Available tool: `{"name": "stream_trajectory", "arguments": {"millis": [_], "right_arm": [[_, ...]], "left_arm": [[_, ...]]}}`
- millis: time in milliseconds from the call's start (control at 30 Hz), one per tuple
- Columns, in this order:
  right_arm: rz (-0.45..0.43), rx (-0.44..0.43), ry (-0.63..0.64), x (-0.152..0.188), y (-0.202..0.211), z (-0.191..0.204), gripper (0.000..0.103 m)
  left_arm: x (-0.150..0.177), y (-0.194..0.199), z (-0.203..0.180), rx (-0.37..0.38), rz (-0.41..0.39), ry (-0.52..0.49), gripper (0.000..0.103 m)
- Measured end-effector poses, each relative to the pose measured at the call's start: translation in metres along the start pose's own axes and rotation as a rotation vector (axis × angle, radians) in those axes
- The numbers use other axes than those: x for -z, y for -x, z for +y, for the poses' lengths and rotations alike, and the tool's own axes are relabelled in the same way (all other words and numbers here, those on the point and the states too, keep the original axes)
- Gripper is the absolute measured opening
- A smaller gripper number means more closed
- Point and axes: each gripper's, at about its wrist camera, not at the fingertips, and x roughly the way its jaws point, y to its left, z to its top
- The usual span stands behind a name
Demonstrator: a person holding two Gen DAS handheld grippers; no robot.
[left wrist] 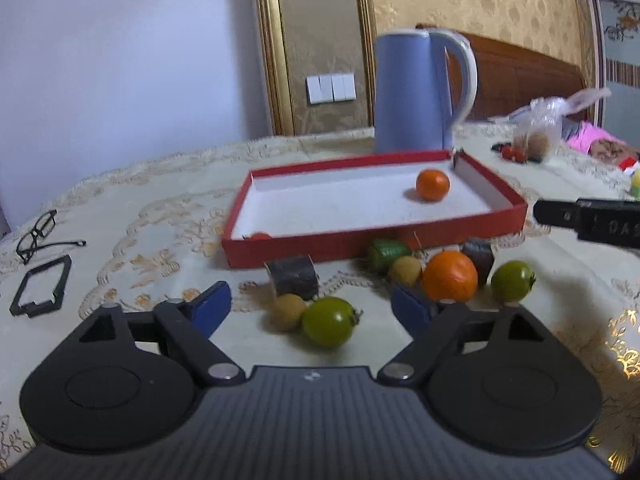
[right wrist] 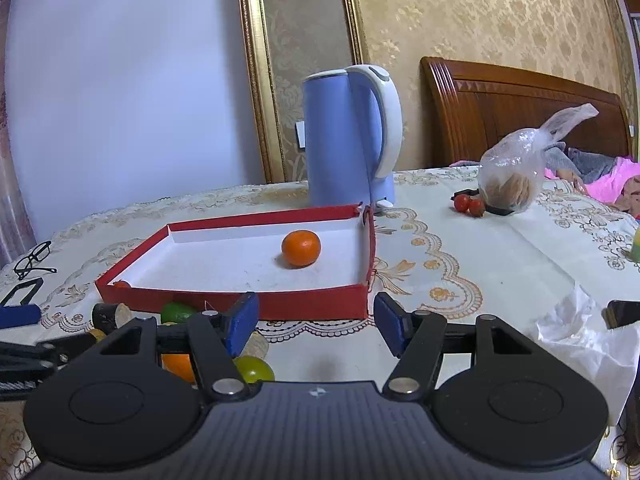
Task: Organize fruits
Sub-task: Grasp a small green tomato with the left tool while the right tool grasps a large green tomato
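Observation:
A red tray [left wrist: 280, 250] [right wrist: 312, 304] with a white floor holds one orange [left wrist: 433, 185] [right wrist: 301, 253] and a small red fruit [left wrist: 260, 236] in its near left corner. In front of it lie loose fruits: a bigger orange [left wrist: 450, 276], a green tomato [left wrist: 513, 280], a lime [left wrist: 386, 254], a brown longan [left wrist: 406, 270] and two dark cut stalk pieces [left wrist: 292, 278]. My left gripper [left wrist: 312, 306] is open just above the cloth; another green tomato [left wrist: 330, 322] and a longan [left wrist: 287, 312] lie between its fingers, untouched. My right gripper [right wrist: 316, 328] is open and empty before the tray's near right corner.
A blue kettle [right wrist: 344, 140] stands behind the tray. Glasses [left wrist: 38, 236] and a black frame [left wrist: 40, 286] lie at the left. A plastic bag [right wrist: 514, 176], cherry tomatoes [right wrist: 468, 204], white crumpled plastic [right wrist: 580, 336] and a dark phone [right wrist: 624, 314] are at the right.

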Motion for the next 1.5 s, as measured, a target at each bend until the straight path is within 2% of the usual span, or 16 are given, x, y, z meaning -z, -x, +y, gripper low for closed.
{"name": "stream_trajectory", "arguments": {"millis": [67,133,267,467,533,733,1067,1200,1400,1500], "right_arm": [[0.000,0.000,0.000,0.002,0.002,-0.001,0.063],[0.001,0.003,0.007,0.003,0.001,-0.002,0.063],[0.006,-0.002,0.011,0.005,0.001,-0.001,0.063],[0.015,-0.001,0.006,0.007,-0.001,-0.002,0.063],[0.027,-0.008,-0.001,0.008,-0.002,-0.002,0.063],[0.079,-0.060,0.040,0.009,-0.004,0.005,0.063],[0.155,-0.136,0.111,0.019,-0.015,0.027,0.063],[0.193,-0.131,0.131,0.022,-0.024,0.031,0.054],[0.214,-0.115,0.165,0.025,-0.030,0.038,0.034],[0.213,-0.106,0.170,0.025,-0.029,0.040,0.033]], "left_arm": [[0.001,-0.009,-0.002,0.013,0.044,0.006,0.068],[0.004,-0.017,-0.001,0.025,0.085,0.022,0.049],[0.004,-0.030,0.008,0.053,0.155,0.082,0.048],[0.000,-0.038,0.011,0.075,0.177,0.119,0.043],[-0.002,-0.038,0.010,0.072,0.176,0.121,0.035],[-0.004,-0.039,0.017,0.085,0.171,0.161,0.033],[-0.010,-0.019,0.037,0.050,0.098,0.179,0.033],[-0.010,-0.017,0.045,0.046,0.095,0.201,0.033],[-0.009,-0.016,0.046,0.046,0.089,0.197,0.033],[-0.009,-0.015,0.046,0.046,0.081,0.188,0.033]]}}
